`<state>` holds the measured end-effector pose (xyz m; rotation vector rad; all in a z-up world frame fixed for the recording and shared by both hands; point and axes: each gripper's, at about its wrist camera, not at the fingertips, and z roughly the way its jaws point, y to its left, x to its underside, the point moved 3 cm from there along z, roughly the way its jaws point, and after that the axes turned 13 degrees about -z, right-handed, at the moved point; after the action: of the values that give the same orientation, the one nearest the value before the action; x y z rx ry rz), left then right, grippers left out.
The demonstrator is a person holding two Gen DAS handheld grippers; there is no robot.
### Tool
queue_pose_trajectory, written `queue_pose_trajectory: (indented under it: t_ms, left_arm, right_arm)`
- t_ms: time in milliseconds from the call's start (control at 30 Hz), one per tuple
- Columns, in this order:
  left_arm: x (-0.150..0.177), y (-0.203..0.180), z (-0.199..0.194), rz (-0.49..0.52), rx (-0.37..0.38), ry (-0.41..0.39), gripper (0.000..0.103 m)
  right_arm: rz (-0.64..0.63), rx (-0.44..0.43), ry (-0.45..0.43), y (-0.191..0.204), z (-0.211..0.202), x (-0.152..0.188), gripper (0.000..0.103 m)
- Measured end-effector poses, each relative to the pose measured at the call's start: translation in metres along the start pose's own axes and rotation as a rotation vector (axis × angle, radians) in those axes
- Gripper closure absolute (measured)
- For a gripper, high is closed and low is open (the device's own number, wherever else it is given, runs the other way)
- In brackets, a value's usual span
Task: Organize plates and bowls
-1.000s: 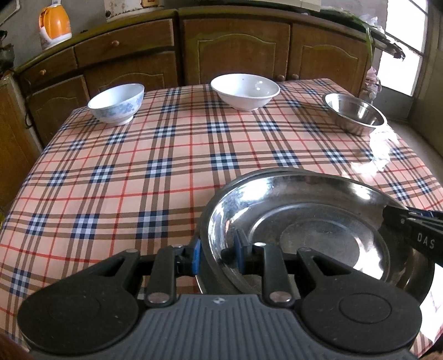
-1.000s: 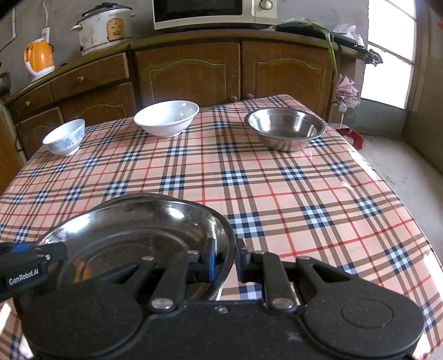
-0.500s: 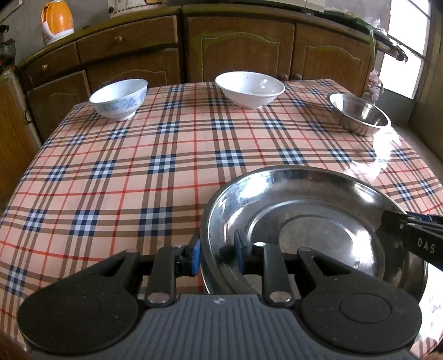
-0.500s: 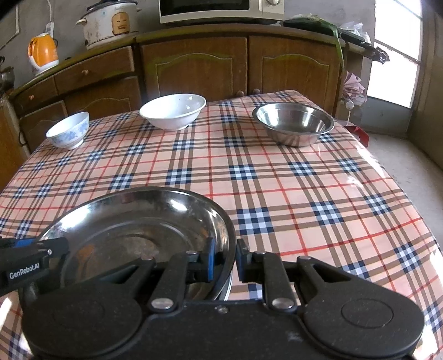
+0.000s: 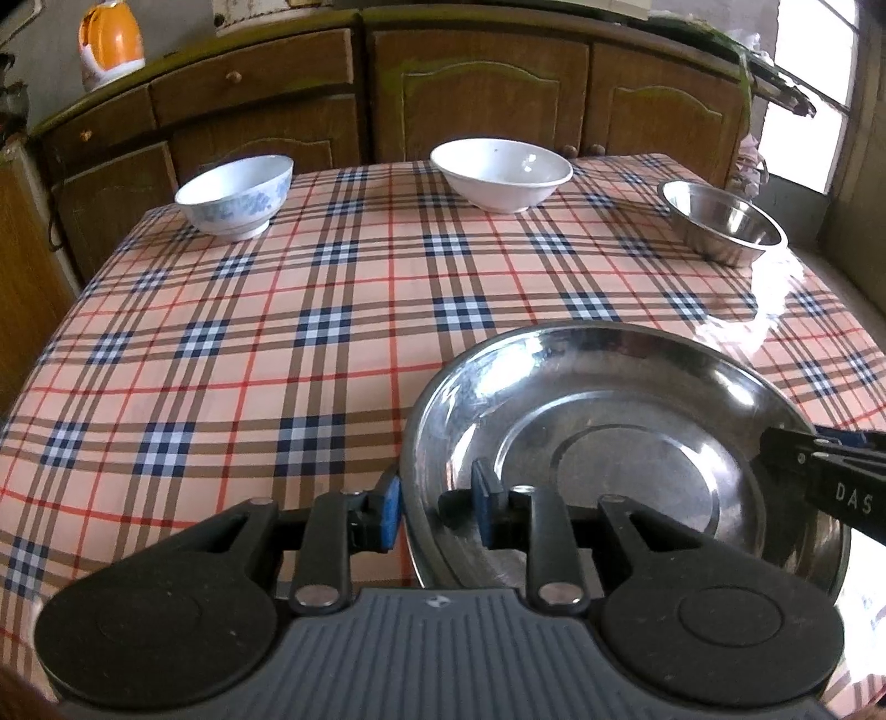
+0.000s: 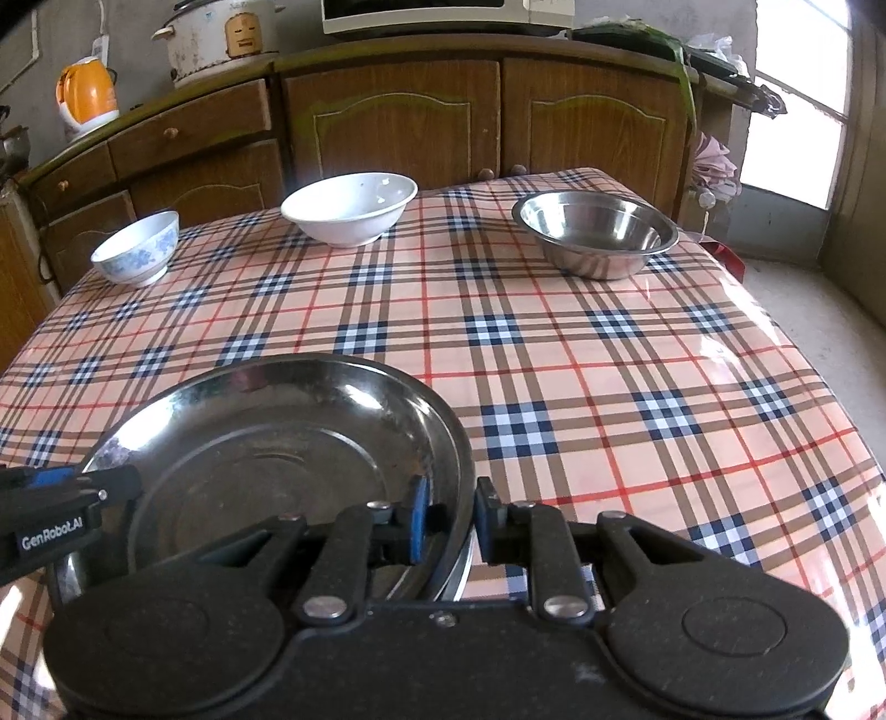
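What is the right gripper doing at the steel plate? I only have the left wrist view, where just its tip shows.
Observer: The right gripper has the steel plate's right-hand rim between its pads, and its jaws are opening.
Reviewer: Anything on the counter that I'm missing?
Observer: Yes, a microwave and a rice cooker stand on top of it, above the cabinet doors.

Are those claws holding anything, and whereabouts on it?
The steel plate: the left gripper pinches its left rim. The right gripper straddles the opposite rim, but its jaws are opening.
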<state>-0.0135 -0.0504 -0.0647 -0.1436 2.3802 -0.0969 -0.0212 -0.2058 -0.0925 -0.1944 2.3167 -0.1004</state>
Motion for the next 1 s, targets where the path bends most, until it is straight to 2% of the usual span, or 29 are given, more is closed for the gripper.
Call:
queue_pose_trajectory:
  t_ms: [133,333,533,567,633,700,800,967,1000]
  left_arm:
    - [0.001,-0.001,0.0,0.006,0.008,0.002,0.071]
    - [0.001,-0.001,0.0,0.006,0.01,-0.001,0.069]
    - [0.0,-0.001,-0.003,-0.001,0.019,-0.004,0.067]
    - [0.0,-0.002,-0.004,-0.001,0.019,-0.005,0.066]
    - [-0.001,-0.003,-0.007,0.0,0.021,-0.011,0.057]
    - [-0.001,-0.003,-0.009,0.001,0.023,-0.017,0.05]
    - [-0.002,-0.004,-0.011,0.002,0.022,-0.02,0.041]
    - [-0.004,-0.003,-0.016,0.004,0.021,-0.036,0.028]
    - [-0.004,-0.003,-0.016,0.003,0.009,-0.038,0.018]
  right_arm:
    - [0.0,-0.012,0.004,0.0,0.001,0.001,0.07]
    - [0.008,-0.016,0.0,-0.002,-0.002,0.002,0.065]
    - [0.029,-0.011,-0.031,-0.009,-0.013,0.0,0.048]
    - [0.033,-0.012,-0.041,-0.011,-0.016,-0.001,0.04]
    - [0.045,-0.004,-0.07,-0.014,-0.022,-0.002,0.029]
    - [0.046,0.012,-0.085,-0.016,-0.028,-0.004,0.025]
    - [0.02,0.001,-0.084,-0.014,-0.031,-0.005,0.024]
    - [0.004,0.075,-0.119,-0.013,-0.038,-0.003,0.023]
    - [-0.002,0.091,-0.147,-0.013,-0.04,-0.002,0.023]
